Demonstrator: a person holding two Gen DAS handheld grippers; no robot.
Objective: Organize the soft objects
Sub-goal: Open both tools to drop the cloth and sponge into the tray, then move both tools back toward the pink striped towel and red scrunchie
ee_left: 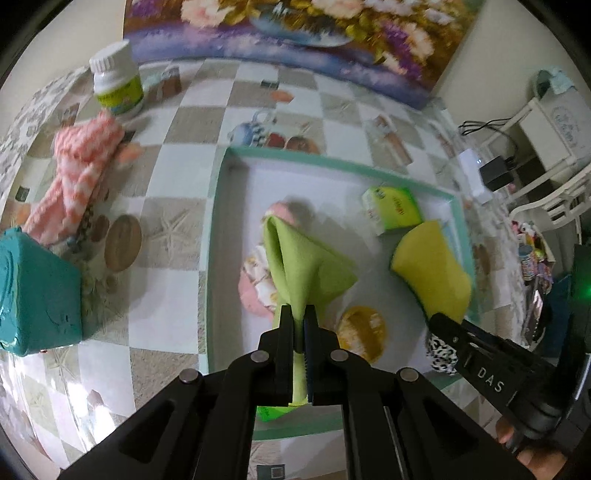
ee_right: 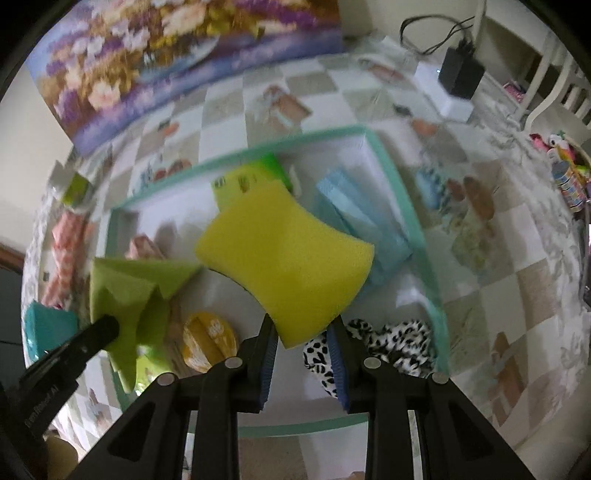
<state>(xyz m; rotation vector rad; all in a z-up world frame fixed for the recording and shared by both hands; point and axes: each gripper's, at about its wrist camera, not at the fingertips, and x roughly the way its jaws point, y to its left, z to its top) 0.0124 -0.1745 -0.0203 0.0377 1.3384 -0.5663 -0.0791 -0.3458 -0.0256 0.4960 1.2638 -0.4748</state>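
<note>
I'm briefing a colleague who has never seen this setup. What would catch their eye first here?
Most striking are the two held things over the green-rimmed tray: the right tongs pinch a bright yellow sponge, and the left tongs are shut on a lime-green cloth hanging over the tray's left part. Next comes the big flower painting behind the checkered table, then the pink-and-white knit left of the tray.
</note>
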